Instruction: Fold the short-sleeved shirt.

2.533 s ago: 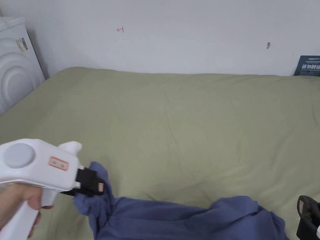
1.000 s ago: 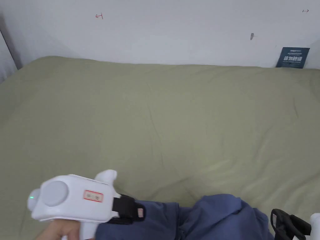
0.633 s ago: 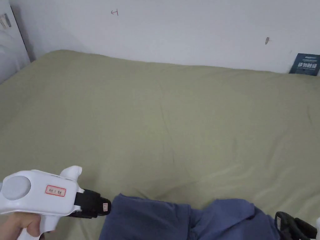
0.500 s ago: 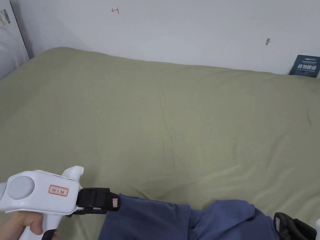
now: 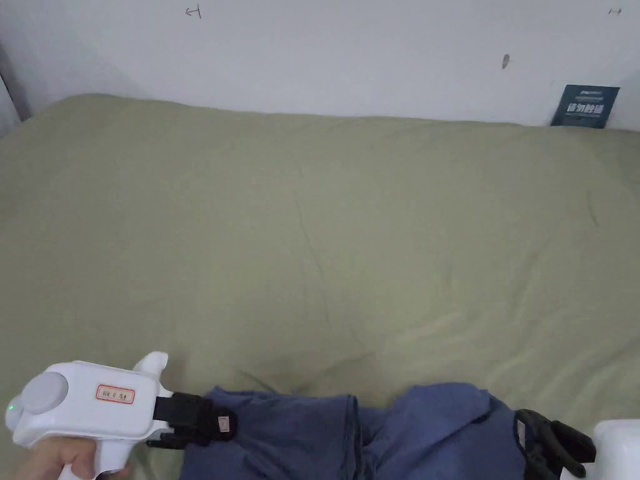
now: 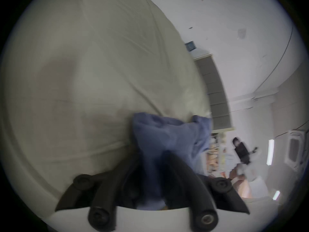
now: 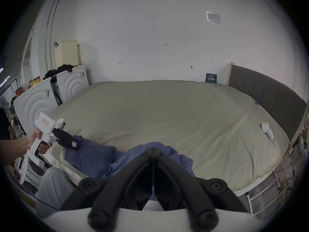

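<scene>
Shirt (image 5: 375, 434), blue and crumpled, is lying at the bed's (image 5: 325, 237) near edge, being clenched between the left gripper's (image 6: 150, 153) jaws; the right gripper's (image 7: 153, 149) jaws are being pressed together beside it.

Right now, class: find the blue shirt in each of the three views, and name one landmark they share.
Head view: blue shirt at bottom centre, on the bed.
Left gripper view: centre, in front of the jaws.
Right gripper view: lower centre, behind the jaws.
Shared landmark: the dark blue card at the wall.
</scene>
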A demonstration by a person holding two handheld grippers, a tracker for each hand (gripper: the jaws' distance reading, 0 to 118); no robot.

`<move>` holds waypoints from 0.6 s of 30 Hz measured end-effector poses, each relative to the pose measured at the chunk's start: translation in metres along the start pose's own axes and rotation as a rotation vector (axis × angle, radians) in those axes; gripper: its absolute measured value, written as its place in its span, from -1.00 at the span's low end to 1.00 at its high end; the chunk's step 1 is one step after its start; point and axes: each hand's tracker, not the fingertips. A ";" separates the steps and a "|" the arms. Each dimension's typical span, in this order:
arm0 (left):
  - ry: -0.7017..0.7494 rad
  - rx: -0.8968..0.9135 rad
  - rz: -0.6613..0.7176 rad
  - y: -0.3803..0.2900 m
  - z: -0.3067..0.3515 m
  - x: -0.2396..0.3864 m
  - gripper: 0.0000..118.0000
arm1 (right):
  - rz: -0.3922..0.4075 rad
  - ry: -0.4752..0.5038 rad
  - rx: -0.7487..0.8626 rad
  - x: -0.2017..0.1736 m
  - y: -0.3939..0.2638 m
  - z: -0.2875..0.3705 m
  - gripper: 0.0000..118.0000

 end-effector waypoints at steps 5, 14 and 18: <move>-0.048 0.019 0.011 -0.002 0.017 -0.002 -0.80 | -0.016 0.002 0.019 0.005 0.002 0.003 -0.95; 0.217 0.145 0.043 -0.006 0.121 0.011 -0.80 | -0.028 0.034 0.051 0.009 0.006 0.001 -0.95; 0.337 0.194 0.028 -0.003 0.151 0.045 -0.80 | -0.029 0.037 0.056 0.011 0.008 0.001 -0.95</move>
